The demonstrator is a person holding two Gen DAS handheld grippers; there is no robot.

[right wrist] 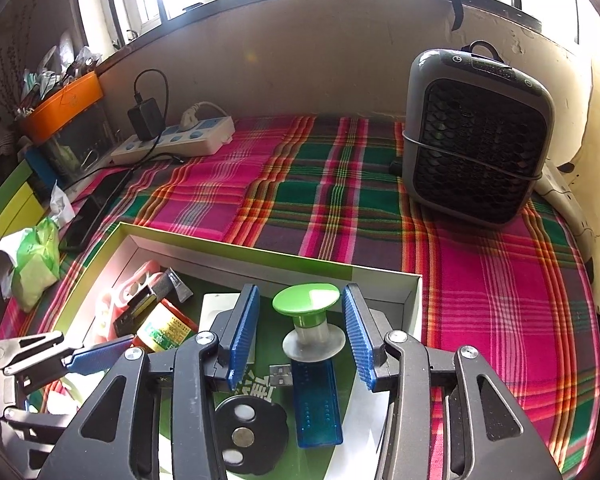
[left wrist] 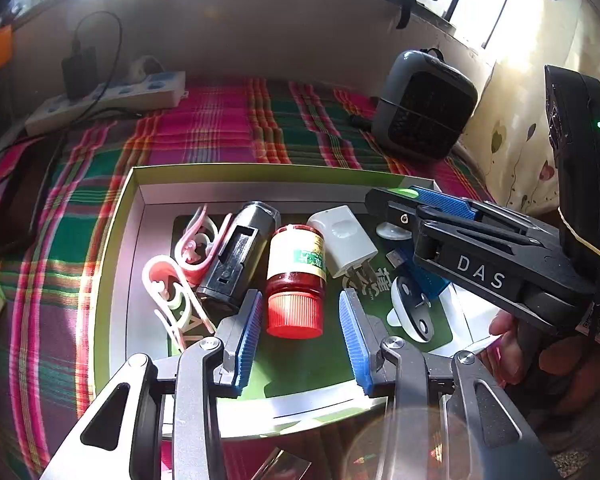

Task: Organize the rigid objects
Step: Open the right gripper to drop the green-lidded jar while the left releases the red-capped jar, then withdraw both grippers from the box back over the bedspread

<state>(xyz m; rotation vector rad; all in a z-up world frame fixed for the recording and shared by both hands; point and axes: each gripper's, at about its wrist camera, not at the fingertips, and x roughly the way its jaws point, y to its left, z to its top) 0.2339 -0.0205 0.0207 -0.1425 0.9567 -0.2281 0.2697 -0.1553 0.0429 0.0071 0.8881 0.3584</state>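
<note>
Between the blue pads of the left tongs (left wrist: 300, 322) lies a bottle with a red cap (left wrist: 296, 280), on its side in the box (left wrist: 120, 216) — the pads stand clear of it, released. Likewise the right tongs (right wrist: 300, 336) are spread either side of a green-topped suction knob (right wrist: 310, 320), not touching it, with a blue USB stick (right wrist: 314, 400) and a black disc (right wrist: 248, 436) just below. Further in lie a white charger (left wrist: 342, 240), a black holder (left wrist: 236, 256) and pink clips (left wrist: 192, 240). Beyond the box, on the plaid cloth (right wrist: 340, 200), stand a grey fan (right wrist: 476, 136) and a power strip (right wrist: 180, 136).
</note>
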